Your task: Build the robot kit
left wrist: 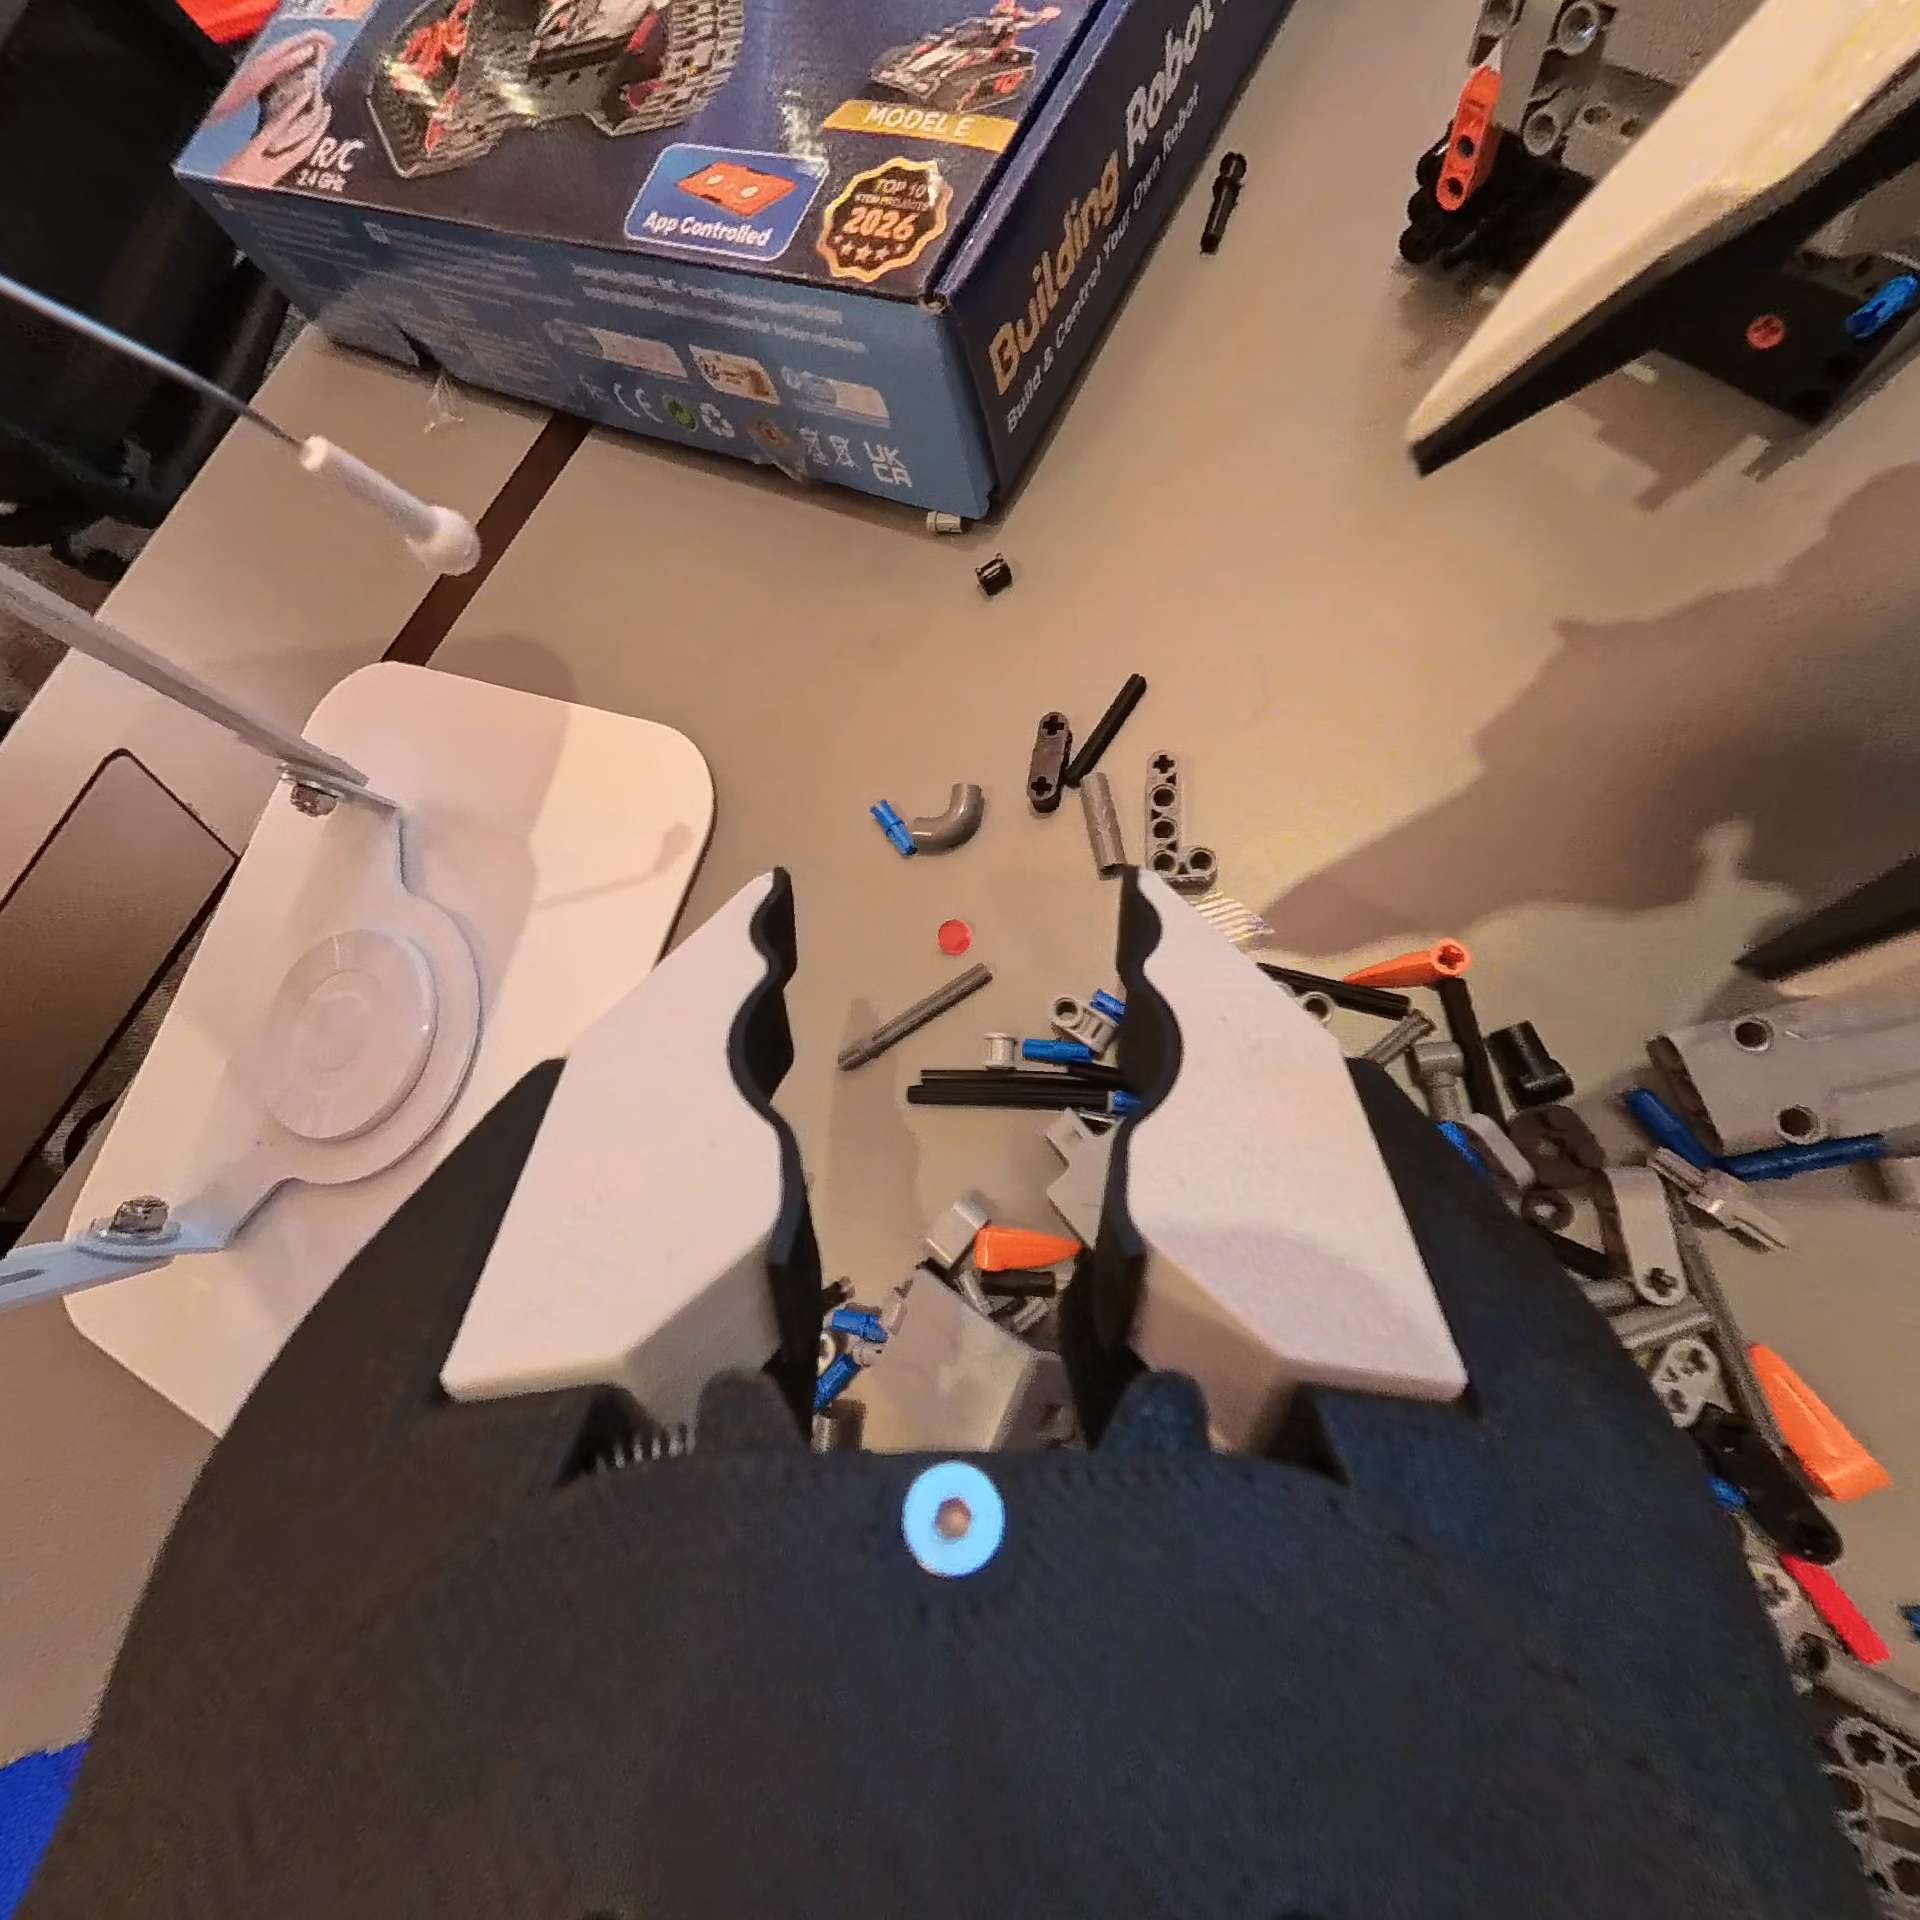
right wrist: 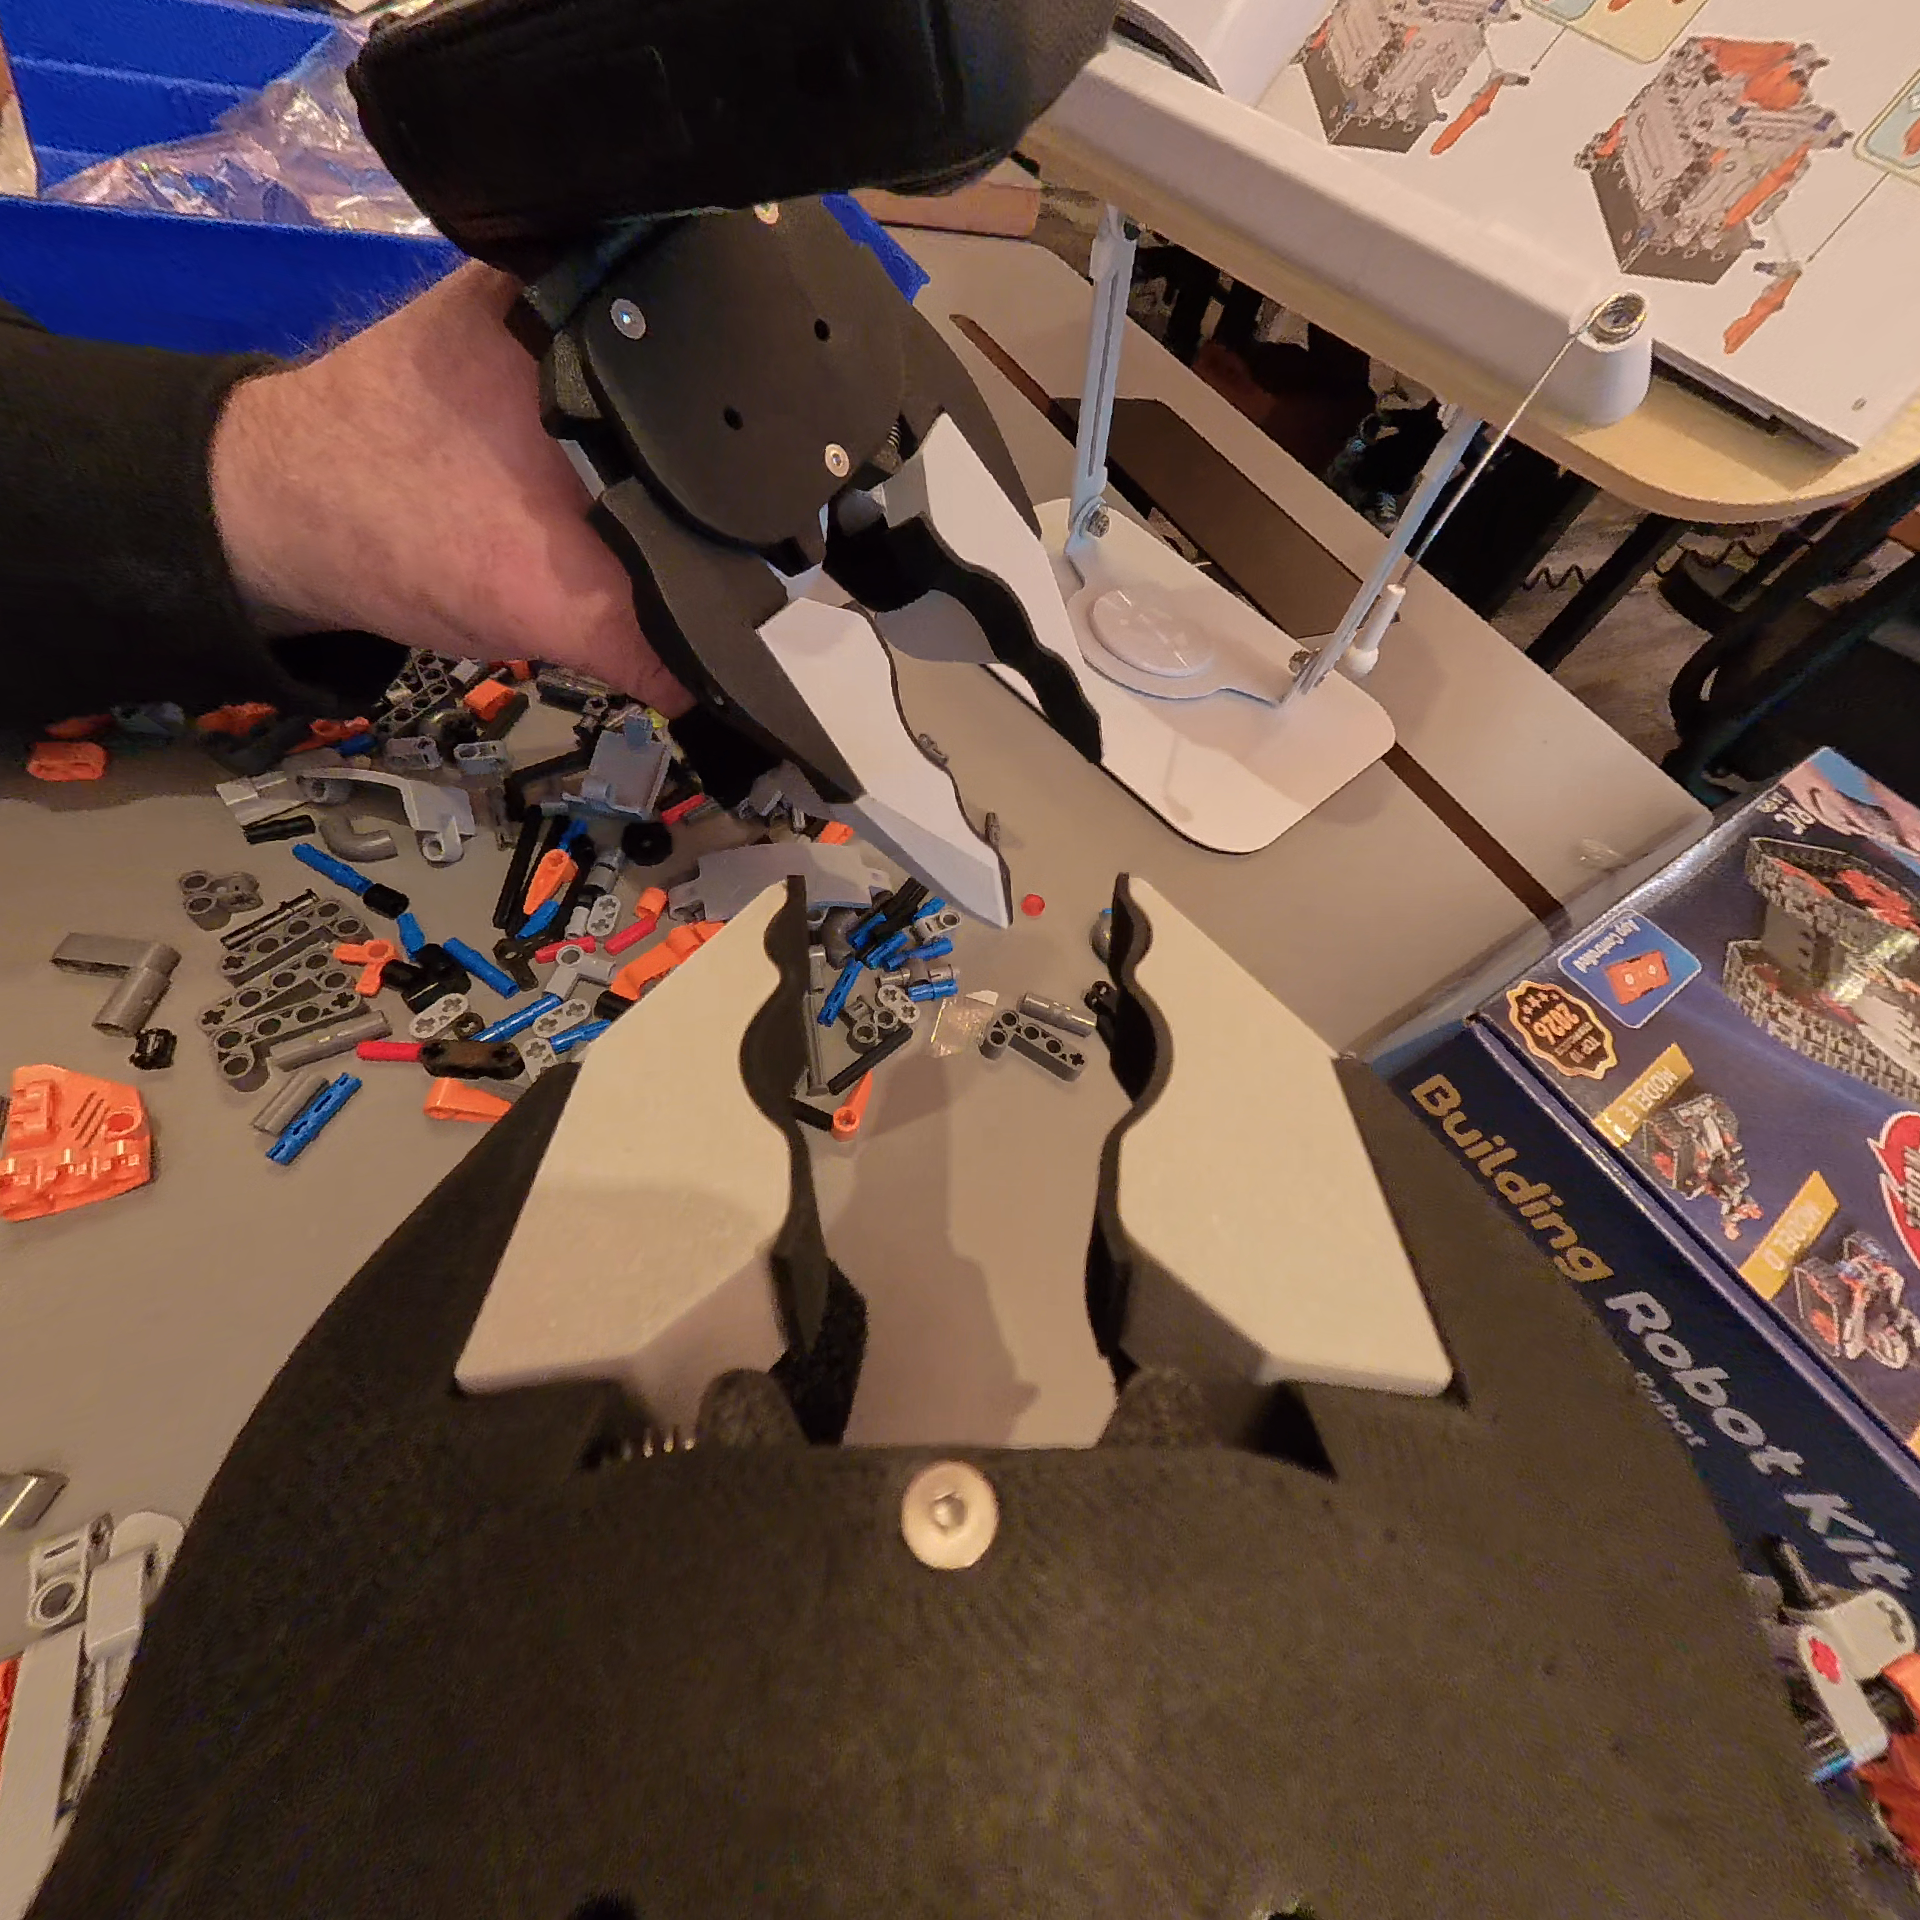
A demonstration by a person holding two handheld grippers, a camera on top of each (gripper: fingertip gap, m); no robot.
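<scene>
While its jaws stand apart and empty, the left gripper (left wrist: 956, 894) hovers over bare table (left wrist: 1299, 582), a red stud (left wrist: 954, 935) just beyond its tips. From the right gripper (right wrist: 961, 894), likewise released, that stud (right wrist: 1031, 904) lies beside the brick pile's (right wrist: 582, 935) edge.

Warm indoor light, moderately bright. Hard dark shadows fall across the table (left wrist: 1299, 582) at right in the left wrist view. Glossy box (left wrist: 665, 260) shows slight glare. Strong wide-angle bending at edges in both views. Near gripper bodies soft; right view's far corners slightly blurred, noisy.
</scene>
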